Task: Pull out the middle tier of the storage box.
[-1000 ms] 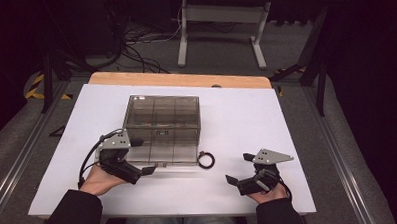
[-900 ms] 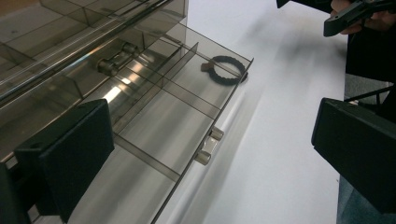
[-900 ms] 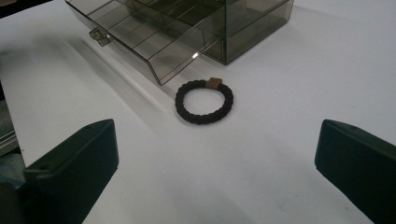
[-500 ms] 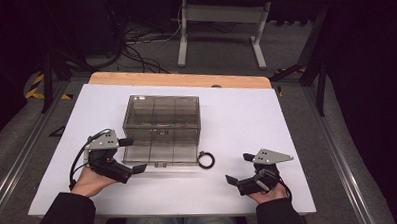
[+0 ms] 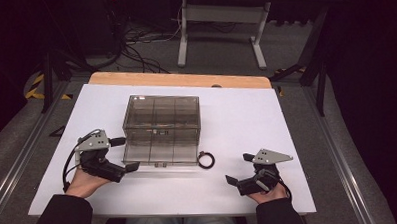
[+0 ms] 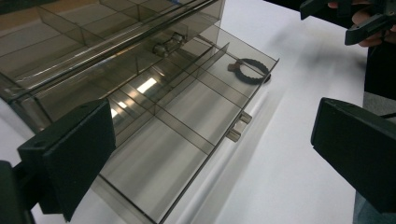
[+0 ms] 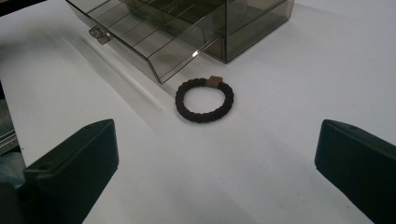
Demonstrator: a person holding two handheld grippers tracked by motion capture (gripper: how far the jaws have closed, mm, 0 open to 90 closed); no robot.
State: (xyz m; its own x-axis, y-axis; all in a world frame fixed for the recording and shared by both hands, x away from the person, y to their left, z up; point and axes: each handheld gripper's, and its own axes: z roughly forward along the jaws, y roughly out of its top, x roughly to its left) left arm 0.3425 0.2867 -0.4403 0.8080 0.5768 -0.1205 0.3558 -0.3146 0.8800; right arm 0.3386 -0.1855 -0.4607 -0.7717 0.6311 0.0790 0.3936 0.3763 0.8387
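Observation:
A smoky clear drawer box stands mid-table, its bottom drawer pulled out a little and holding nothing. A dark braided band lies on the white table just off the drawer's right front corner. My left gripper is open at the box's left front corner, with the drawer's front between its jaws in the left gripper view. My right gripper is open near the front edge, a short way right of the band, which lies ahead of its jaws.
The white table top has bare room right of the box and behind it, with a wooden strip along its far edge. Beyond that stand a metal frame and cables on the floor.
My left hand and gripper have drawn back to the left, from the drawer's front toward the box's left corner. The right gripper and the band have stayed put.

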